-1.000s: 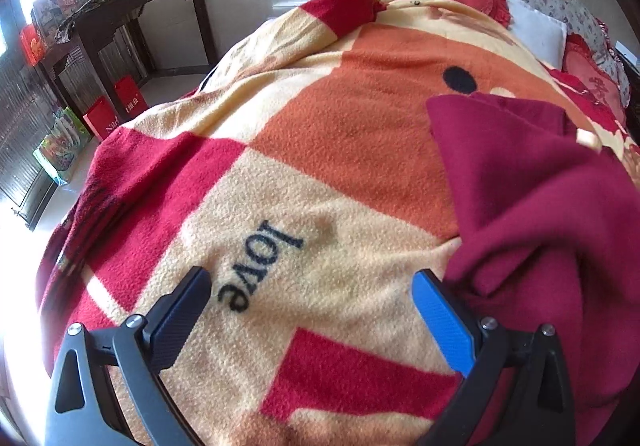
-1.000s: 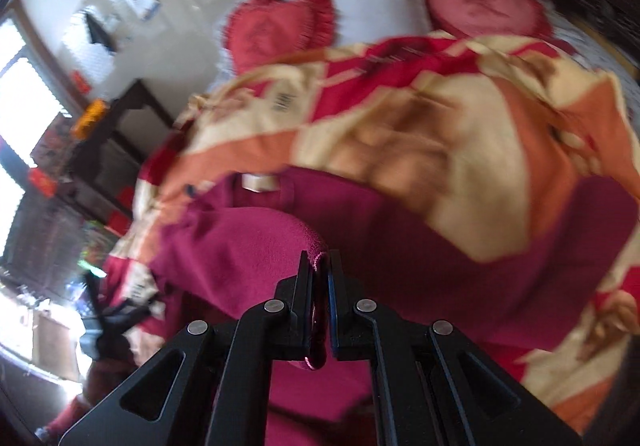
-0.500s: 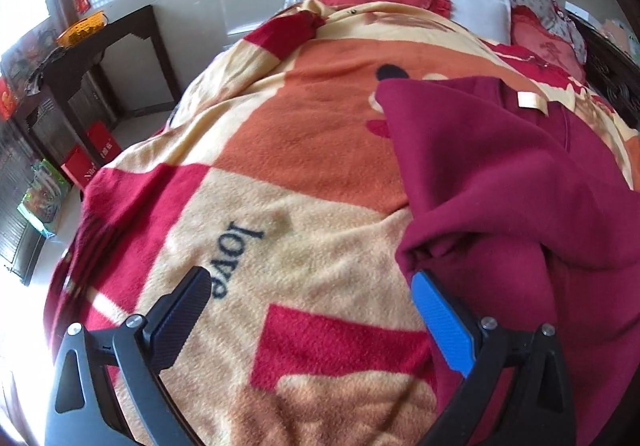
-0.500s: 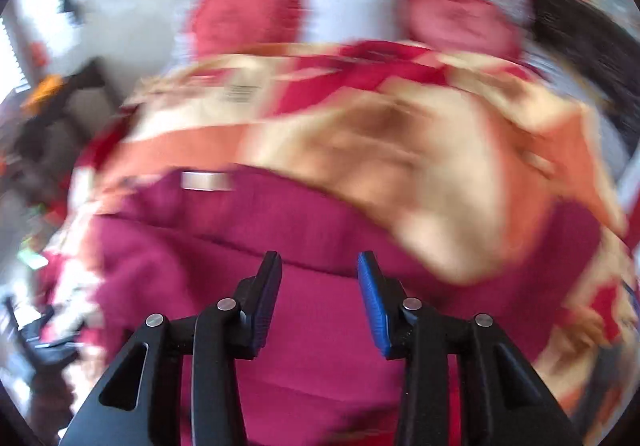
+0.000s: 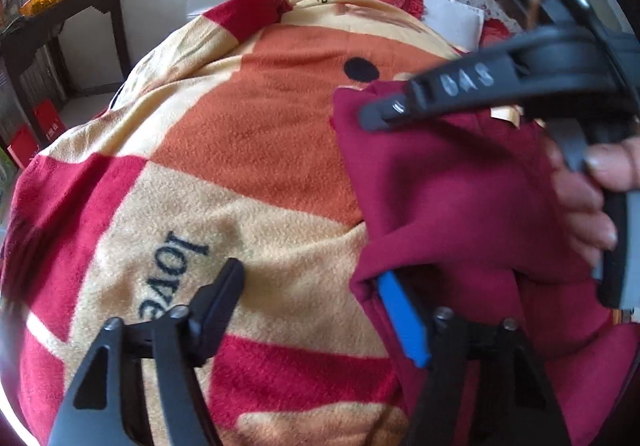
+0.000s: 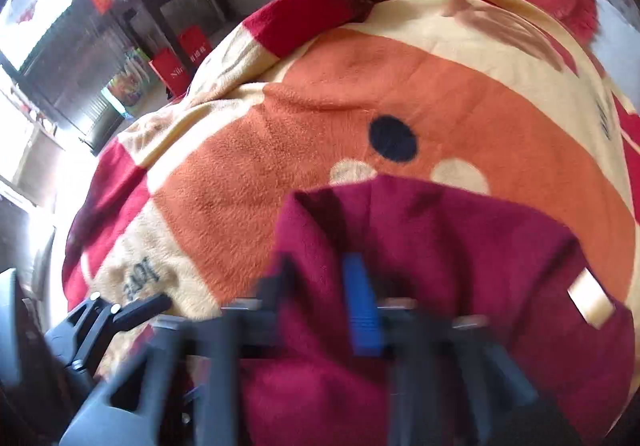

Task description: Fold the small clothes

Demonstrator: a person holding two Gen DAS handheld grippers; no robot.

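Now our left gripper (image 5: 310, 272) jaws mid-closing, empty, beside maroon garment (image 5: 460, 205); our blurred right gripper (image 6: 316, 266) seemingly pinched onto it.

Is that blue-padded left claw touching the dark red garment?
Touching. In the left wrist view the garment edge drapes against the blue pad of the closing left gripper; its other finger sits over bare blanket.
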